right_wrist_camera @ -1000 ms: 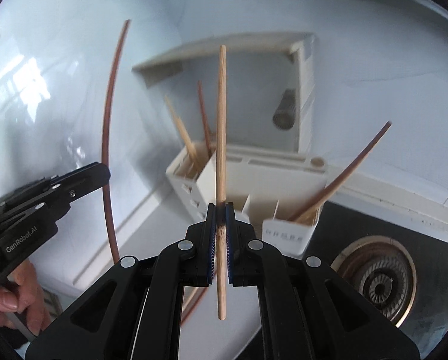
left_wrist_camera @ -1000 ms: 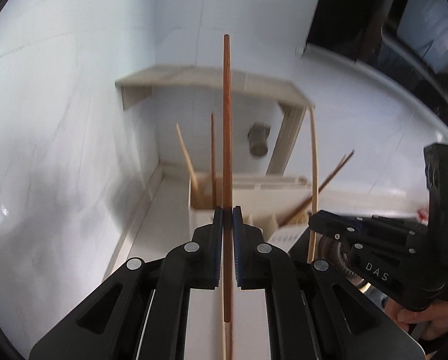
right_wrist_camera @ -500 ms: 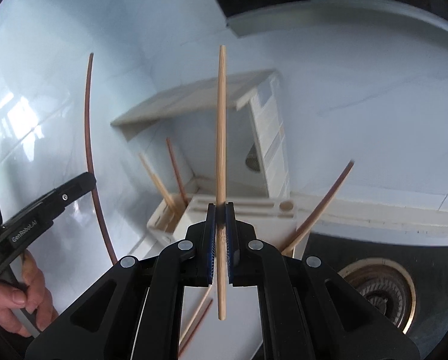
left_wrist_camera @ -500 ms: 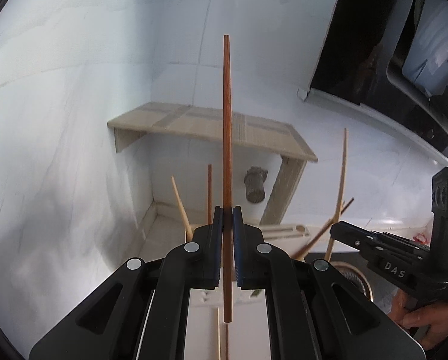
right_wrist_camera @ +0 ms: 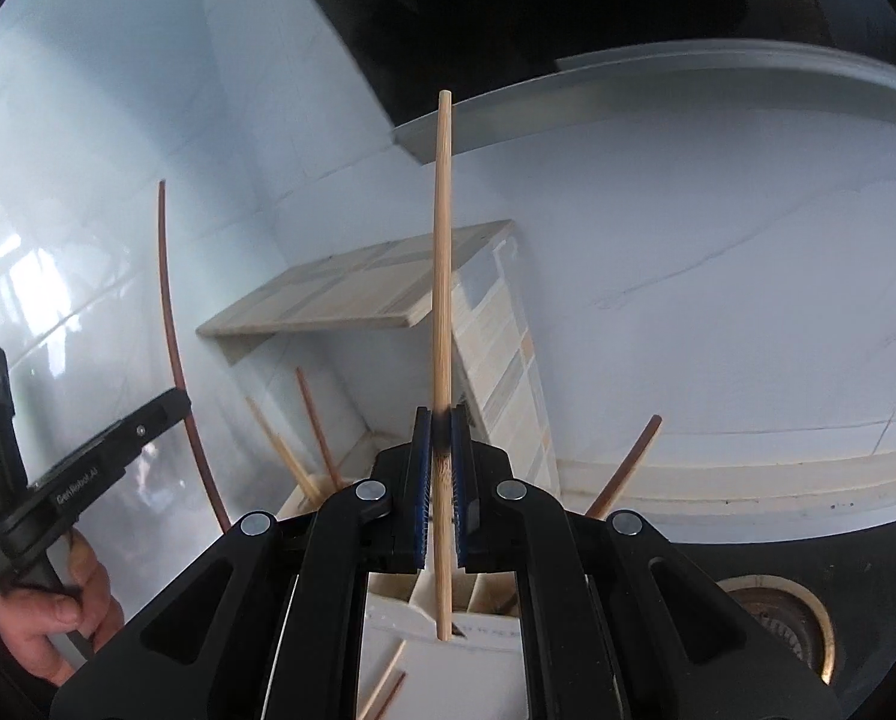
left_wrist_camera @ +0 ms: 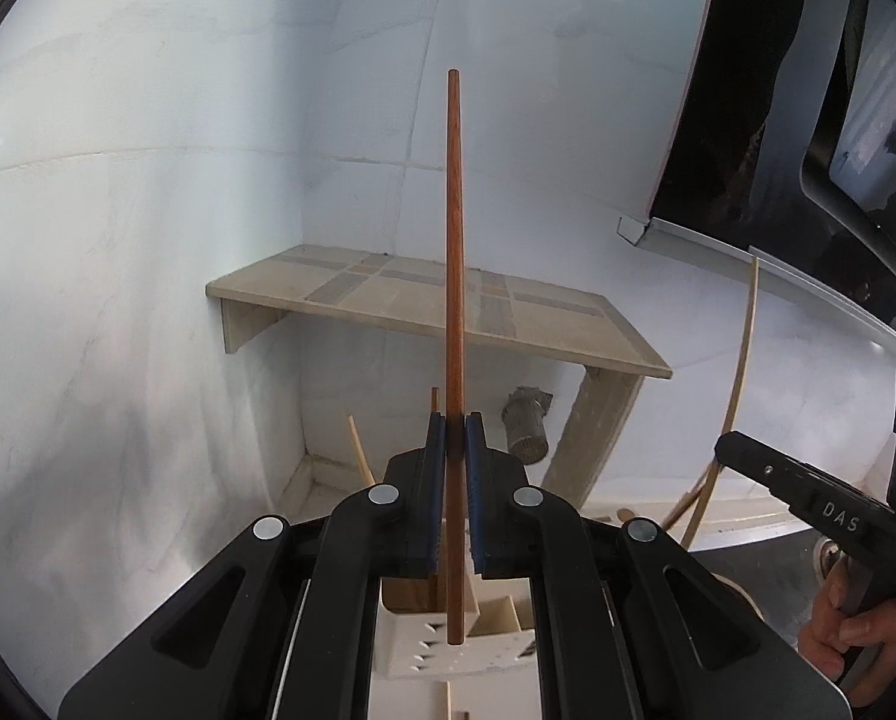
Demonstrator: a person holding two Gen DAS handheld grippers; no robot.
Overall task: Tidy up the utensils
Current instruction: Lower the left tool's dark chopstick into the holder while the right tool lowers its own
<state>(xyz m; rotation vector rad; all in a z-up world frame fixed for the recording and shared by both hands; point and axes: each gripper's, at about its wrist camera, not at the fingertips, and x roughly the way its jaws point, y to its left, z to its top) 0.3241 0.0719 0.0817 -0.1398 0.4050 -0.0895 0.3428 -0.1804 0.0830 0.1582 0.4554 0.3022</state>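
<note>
My left gripper (left_wrist_camera: 454, 420) is shut on a dark reddish-brown chopstick (left_wrist_camera: 454, 276) that stands upright, its lower end above the white utensil holder (left_wrist_camera: 448, 642). My right gripper (right_wrist_camera: 441, 414) is shut on a pale bamboo chopstick (right_wrist_camera: 441, 252), also upright, over the same white holder (right_wrist_camera: 448, 630). Each gripper shows in the other's view: the right one (left_wrist_camera: 725, 441) with its pale stick (left_wrist_camera: 745, 354), the left one (right_wrist_camera: 183, 399) with its dark stick (right_wrist_camera: 168, 300). A few chopsticks (right_wrist_camera: 279, 450) lean in the holder's compartments; another dark one (right_wrist_camera: 628, 468) leans out to the right.
A tiled shelf (left_wrist_camera: 417, 306) juts from the white wall corner behind the holder. A gas burner (right_wrist_camera: 772, 612) sits in the black hob at the right. Loose chopsticks (right_wrist_camera: 387, 684) lie on the counter in front of the holder. A hand (right_wrist_camera: 39, 612) holds the left tool.
Both grippers have risen and tilted up with their chopsticks still held. The holder has dropped lower in both views, and the shelf and wall now fill more of the picture.
</note>
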